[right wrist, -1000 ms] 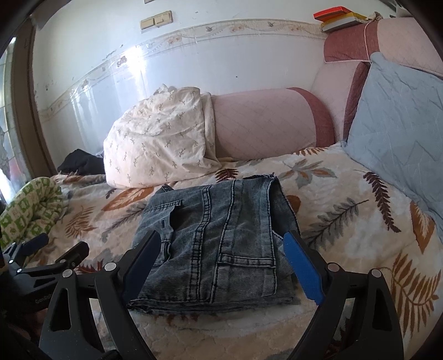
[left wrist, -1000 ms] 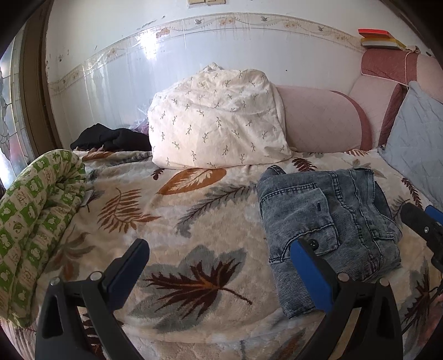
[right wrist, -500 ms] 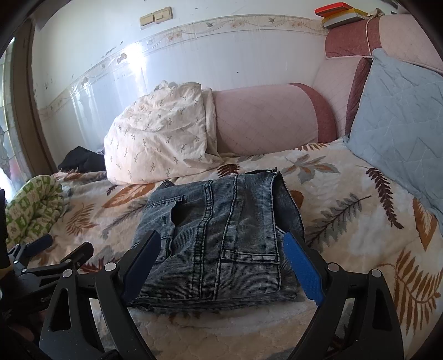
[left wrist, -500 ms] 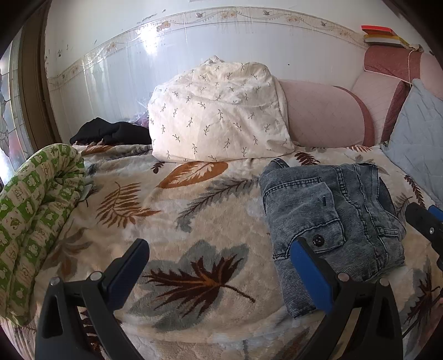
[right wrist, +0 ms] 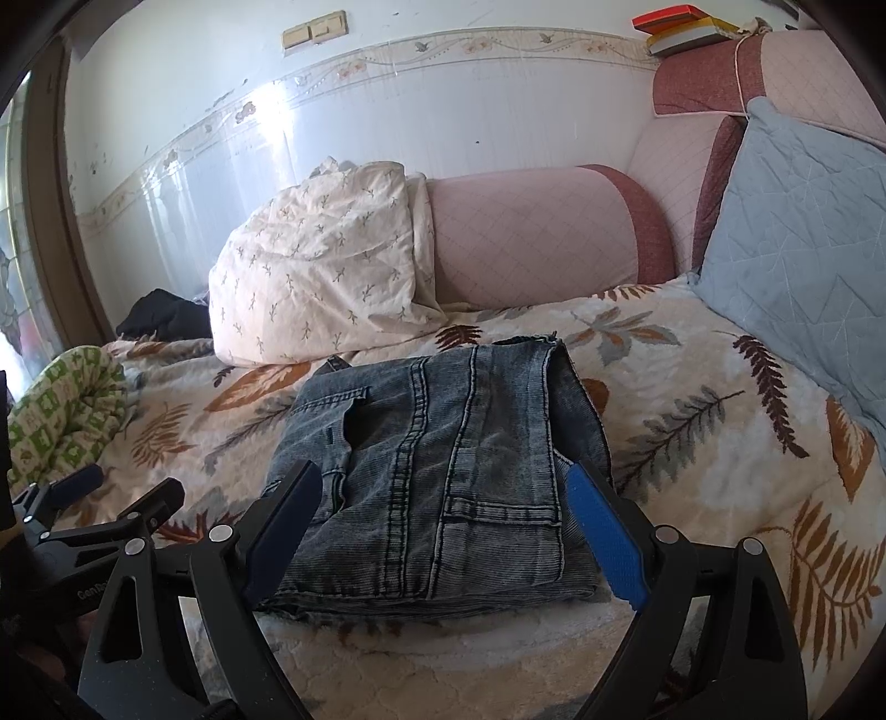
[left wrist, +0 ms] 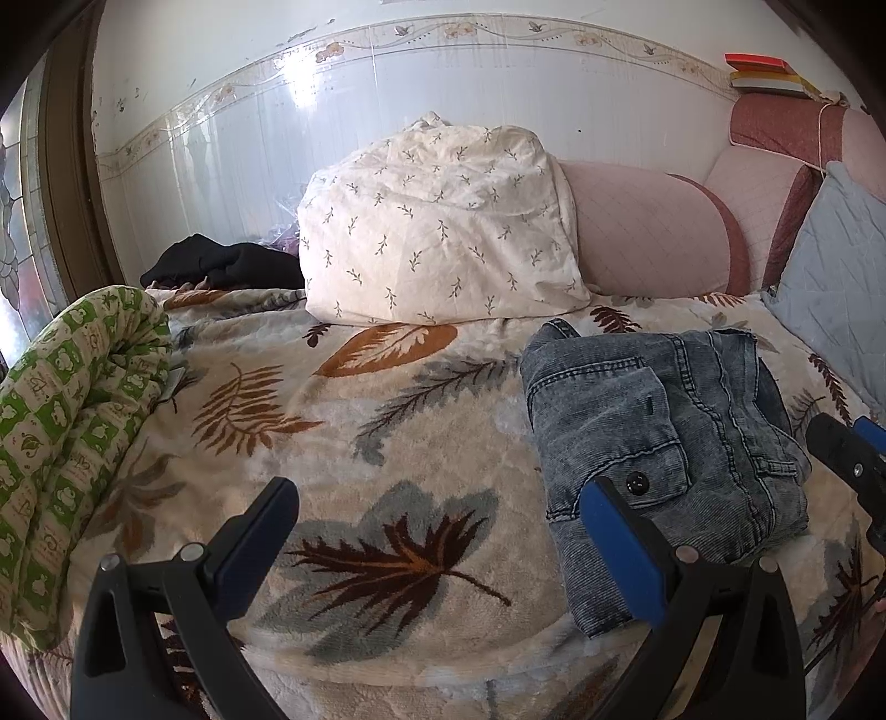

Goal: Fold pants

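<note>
Grey-blue denim pants point(right wrist: 437, 476) lie folded into a compact rectangular stack on the leaf-patterned blanket point(right wrist: 692, 443); they also show at right in the left wrist view point(left wrist: 664, 437). My right gripper point(right wrist: 443, 526) is open and empty, its jaws standing either side of the stack's near edge, above it. My left gripper point(left wrist: 443, 531) is open and empty, over the blanket to the left of the pants; its right finger overlaps the pants' near corner in view. The left gripper also shows at lower left in the right wrist view point(right wrist: 99, 498).
A white leaf-print pillow point(left wrist: 437, 232) and a pink bolster point(left wrist: 648, 232) lie against the back wall. A blue-grey cushion point(right wrist: 803, 221) stands at right. A green patterned rolled blanket point(left wrist: 72, 421) lies at left, dark clothes point(left wrist: 221, 266) behind it. Books point(right wrist: 681, 27) sit on the headboard.
Both grippers have drawn back and lifted slightly from the folded pants. Both stay open; the pants have not moved.
</note>
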### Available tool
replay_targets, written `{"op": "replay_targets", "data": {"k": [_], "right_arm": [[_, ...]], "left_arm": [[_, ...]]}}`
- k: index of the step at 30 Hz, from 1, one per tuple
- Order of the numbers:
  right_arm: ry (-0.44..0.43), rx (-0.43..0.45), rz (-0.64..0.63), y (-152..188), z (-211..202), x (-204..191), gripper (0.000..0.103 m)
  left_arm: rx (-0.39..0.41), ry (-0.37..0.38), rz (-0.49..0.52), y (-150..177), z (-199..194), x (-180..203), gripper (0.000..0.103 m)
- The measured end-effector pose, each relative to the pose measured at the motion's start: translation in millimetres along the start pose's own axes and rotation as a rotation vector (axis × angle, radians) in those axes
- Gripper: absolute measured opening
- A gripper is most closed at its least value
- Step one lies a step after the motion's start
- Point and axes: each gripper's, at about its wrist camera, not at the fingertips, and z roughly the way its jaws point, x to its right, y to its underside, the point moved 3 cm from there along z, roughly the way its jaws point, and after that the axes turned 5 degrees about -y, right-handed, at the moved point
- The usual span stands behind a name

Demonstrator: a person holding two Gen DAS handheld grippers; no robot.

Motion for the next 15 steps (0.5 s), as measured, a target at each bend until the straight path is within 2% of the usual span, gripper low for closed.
{"op": "replay_targets", "data": {"k": [15], "right_arm": [[-0.001, -0.002, 0.0, 0.4, 0.8, -0.6, 0.09]], "left_arm": [[0.002, -0.007, -0.005, -0.1, -0.6, 0.0, 0.103]]}}
